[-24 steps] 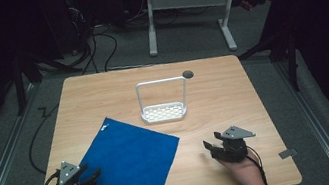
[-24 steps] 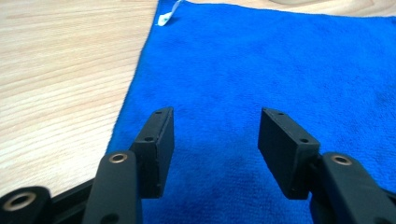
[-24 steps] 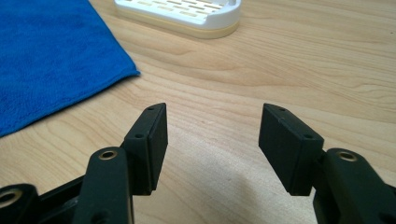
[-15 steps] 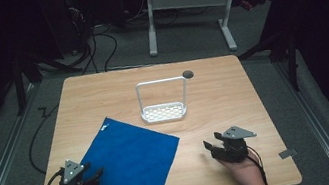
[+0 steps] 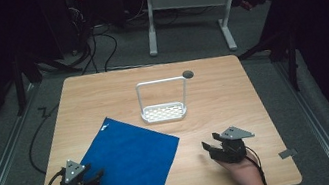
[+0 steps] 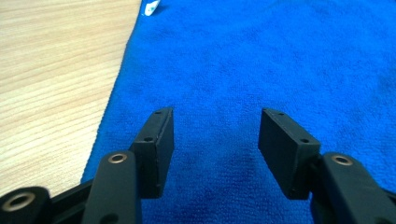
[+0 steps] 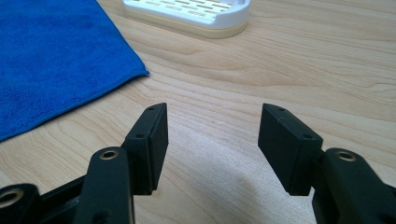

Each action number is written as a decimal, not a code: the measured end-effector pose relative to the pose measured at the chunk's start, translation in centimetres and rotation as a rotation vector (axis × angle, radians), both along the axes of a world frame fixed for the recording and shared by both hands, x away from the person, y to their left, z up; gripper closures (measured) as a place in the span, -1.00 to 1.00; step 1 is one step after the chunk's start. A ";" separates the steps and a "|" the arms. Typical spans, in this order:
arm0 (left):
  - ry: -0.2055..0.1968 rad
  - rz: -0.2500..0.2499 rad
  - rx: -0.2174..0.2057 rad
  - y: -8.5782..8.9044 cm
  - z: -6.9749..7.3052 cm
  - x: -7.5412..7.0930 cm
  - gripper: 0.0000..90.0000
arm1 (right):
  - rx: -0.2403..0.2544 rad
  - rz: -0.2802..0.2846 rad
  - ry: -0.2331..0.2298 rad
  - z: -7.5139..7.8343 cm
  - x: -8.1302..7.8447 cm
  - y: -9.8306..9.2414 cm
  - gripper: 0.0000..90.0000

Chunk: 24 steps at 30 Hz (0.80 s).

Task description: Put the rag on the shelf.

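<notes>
The blue cloth (image 5: pixel 132 166) lies flat and spread on the near left part of the wooden table (image 5: pixel 234 96), turned so one corner points toward the white rack (image 5: pixel 163 104) standing near the table's middle, with a small white tag (image 6: pixel 151 8) at the cloth's far corner. The left gripper (image 5: pixel 90 178) sits at the cloth's near left edge; compared with the earlier high-view frames it has drawn back toward the person and a little to the left, so it now overlaps the cloth less than it did. In the left gripper view its jaws stand wide apart above the cloth (image 6: pixel 261 70), with nothing between the pads. The right gripper (image 5: pixel 214 146) rests in the same spot as before, on bare wood to the right of the cloth and well apart from it; its jaws are likewise spread wide over the table with nothing held. In the right gripper view the cloth's near right corner (image 7: pixel 56 60) lies ahead to the left, and the rack's slotted base (image 7: pixel 191 11) is farther on. The cloth and rack have not shifted.
</notes>
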<state>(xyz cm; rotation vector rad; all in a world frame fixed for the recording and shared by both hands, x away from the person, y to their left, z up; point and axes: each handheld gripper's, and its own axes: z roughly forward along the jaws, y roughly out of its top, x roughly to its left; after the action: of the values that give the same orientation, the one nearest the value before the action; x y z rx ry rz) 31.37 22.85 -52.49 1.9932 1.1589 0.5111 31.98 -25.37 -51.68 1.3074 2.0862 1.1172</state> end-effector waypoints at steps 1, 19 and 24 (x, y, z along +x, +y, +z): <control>0.000 0.000 0.000 0.0 0.0 0.0 0.02 | 0.000 0.000 0.000 0.0 0.0 0.0 -0.05; 0.046 -0.080 0.064 -2.1 -0.6 -1.1 0.05 | 0.000 0.094 -0.005 0.1 -0.3 3.0 0.00; 0.049 -0.128 0.076 -3.5 -0.5 -1.8 0.06 | -0.015 0.151 0.008 -0.1 -0.7 4.9 0.07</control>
<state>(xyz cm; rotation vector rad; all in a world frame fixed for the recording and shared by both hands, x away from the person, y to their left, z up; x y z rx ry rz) 29.60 19.39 -52.96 2.1404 1.0462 0.4485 31.32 -20.52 -51.82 1.1649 2.2261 1.1574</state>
